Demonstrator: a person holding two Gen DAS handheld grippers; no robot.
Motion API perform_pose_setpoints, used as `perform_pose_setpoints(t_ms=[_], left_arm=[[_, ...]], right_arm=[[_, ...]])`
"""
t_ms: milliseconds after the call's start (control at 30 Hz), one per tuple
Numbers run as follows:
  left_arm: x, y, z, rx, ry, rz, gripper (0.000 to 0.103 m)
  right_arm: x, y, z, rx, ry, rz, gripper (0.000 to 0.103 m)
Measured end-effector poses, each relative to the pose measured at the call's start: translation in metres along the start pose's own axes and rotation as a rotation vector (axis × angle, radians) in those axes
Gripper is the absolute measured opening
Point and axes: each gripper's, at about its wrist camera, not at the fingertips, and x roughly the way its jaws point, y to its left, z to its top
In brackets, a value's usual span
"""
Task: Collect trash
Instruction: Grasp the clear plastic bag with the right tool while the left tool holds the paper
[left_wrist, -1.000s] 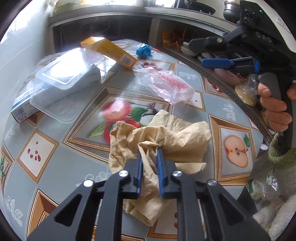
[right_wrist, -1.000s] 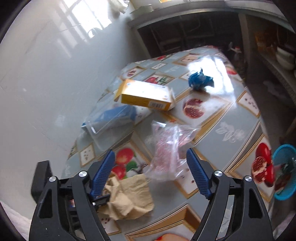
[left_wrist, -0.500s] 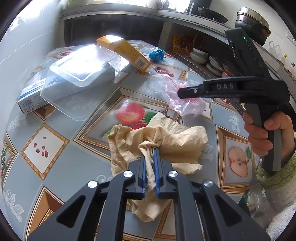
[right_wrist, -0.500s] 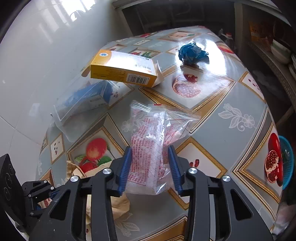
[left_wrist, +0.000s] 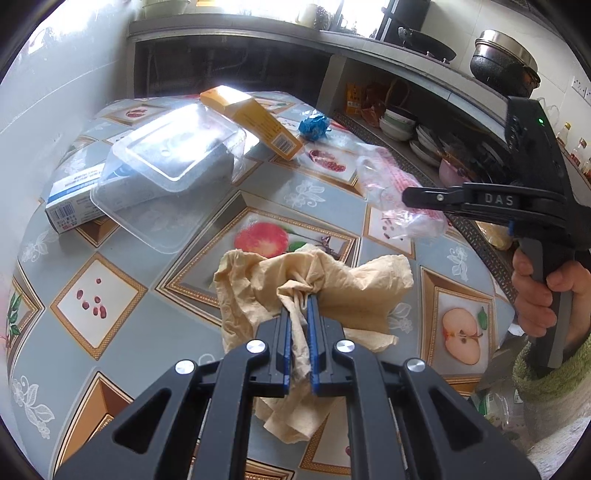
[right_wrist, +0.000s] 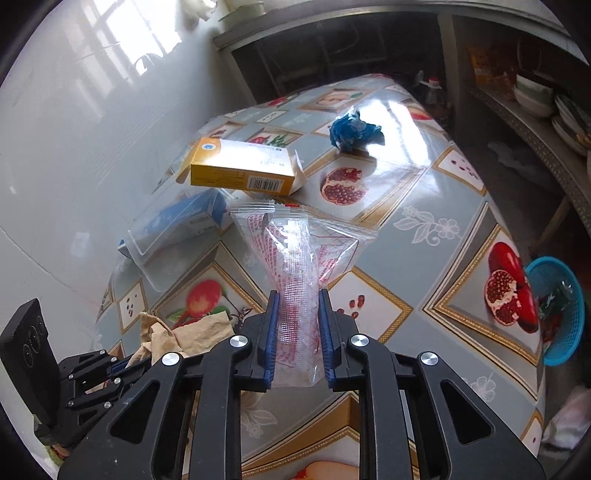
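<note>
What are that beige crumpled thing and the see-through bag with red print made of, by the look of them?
The beige crumpled sheet looks like thin paper, perhaps a napkin or wrapping: matte, with soft, sharp creases. The see-through bag looks like thin glossy plastic film: the tablecloth shows through it, it glints, and it bunches between the closing right gripper.

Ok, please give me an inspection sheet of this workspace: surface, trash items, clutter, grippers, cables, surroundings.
Surface: table with a glossy fruit-print cover.
Job's things: crumpled brown paper; clear printed plastic bag; yellow box; blue-and-white box partly under a clear plastic container; blue crumpled wrapper.
Clutter: nothing seen beyond the trash.
Grippers: left gripper shut on the brown paper; right gripper closing, fingers pressing the plastic bag.
Cables: nothing seen.
Surroundings: blue basket beside the table; shelf with bowls; pot on the counter.
</note>
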Motion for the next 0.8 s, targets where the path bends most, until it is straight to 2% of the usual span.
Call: perform_pose_setpoints(t_ms=[100, 233, 367, 667, 800], left_arm=[[-0.005, -0.002, 0.003, -0.009, -0.004, -0.013, 0.007], [-0.01, -0.008, 0.014, -0.025, -0.006, -0.073, 0.007], [-0.012, -0.028, 0.029, 0.011, -0.016, -0.099, 0.007], [0.003, -0.114, 0.07, 0.173, -0.004, -0.218, 0.007], [0.019, -0.158, 0.086, 0.278, 0.02, -0.237, 0.007]], right_arm=[[-0.022, -0.01, -0.002, 0.031, -0.053, 0.006, 0.018], [-0.049, -0.027, -0.009, 0.081, -0.111, -0.003, 0.018], [-0.079, -0.051, -0.018, 0.135, -0.167, -0.019, 0.018], [-0.137, -0.127, -0.053, 0.301, -0.273, -0.083, 0.019], [-0.155, -0.167, -0.074, 0.39, -0.3, -0.118, 0.019]])
